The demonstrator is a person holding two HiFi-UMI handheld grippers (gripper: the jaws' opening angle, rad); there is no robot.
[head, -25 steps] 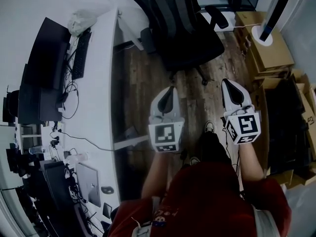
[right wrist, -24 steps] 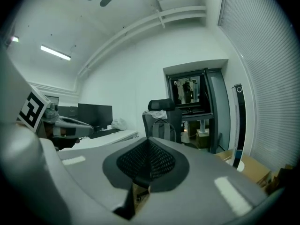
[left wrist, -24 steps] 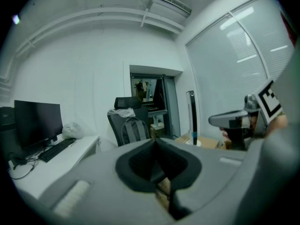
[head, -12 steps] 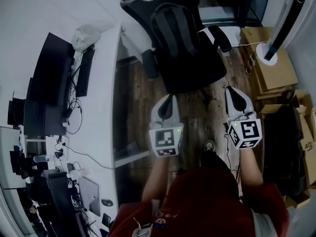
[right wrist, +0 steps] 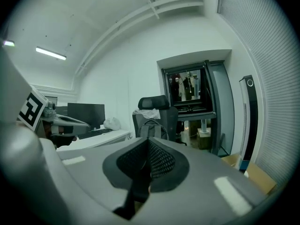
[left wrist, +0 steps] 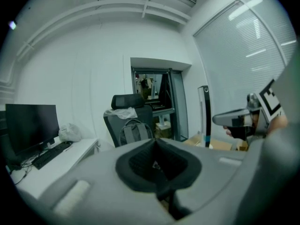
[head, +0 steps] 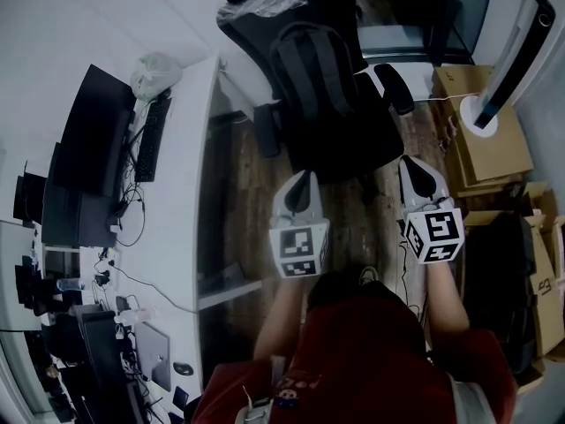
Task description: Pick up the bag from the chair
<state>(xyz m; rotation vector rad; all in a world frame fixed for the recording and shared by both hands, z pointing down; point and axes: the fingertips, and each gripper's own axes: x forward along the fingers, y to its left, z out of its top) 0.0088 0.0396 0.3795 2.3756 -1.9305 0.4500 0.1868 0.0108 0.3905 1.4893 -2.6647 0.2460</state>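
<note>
A dark backpack (head: 320,82) stands upright on the seat of a black office chair (head: 375,135), leaning on its backrest. It also shows in the left gripper view, as the backpack (left wrist: 136,131), and in the right gripper view, as the backpack (right wrist: 151,128). My left gripper (head: 305,180) is held short of the chair's front edge, its jaws shut with nothing between them. Level with it on the other side, my right gripper (head: 415,166) is also shut and empty. Both are apart from the bag. A crumpled plastic sheet (head: 260,3) lies over the headrest.
A white desk (head: 177,201) runs along the left with a monitor (head: 93,131), a keyboard (head: 148,138) and a plastic bag (head: 157,71). Cardboard boxes (head: 494,144) and a tower fan (head: 512,56) stand to the right. A glass doorway (right wrist: 190,86) is behind the chair. The floor is wood.
The chair and backpack have slid lower in the head view and look nearer. Both grippers kept their pose in front of me and stayed shut.
</note>
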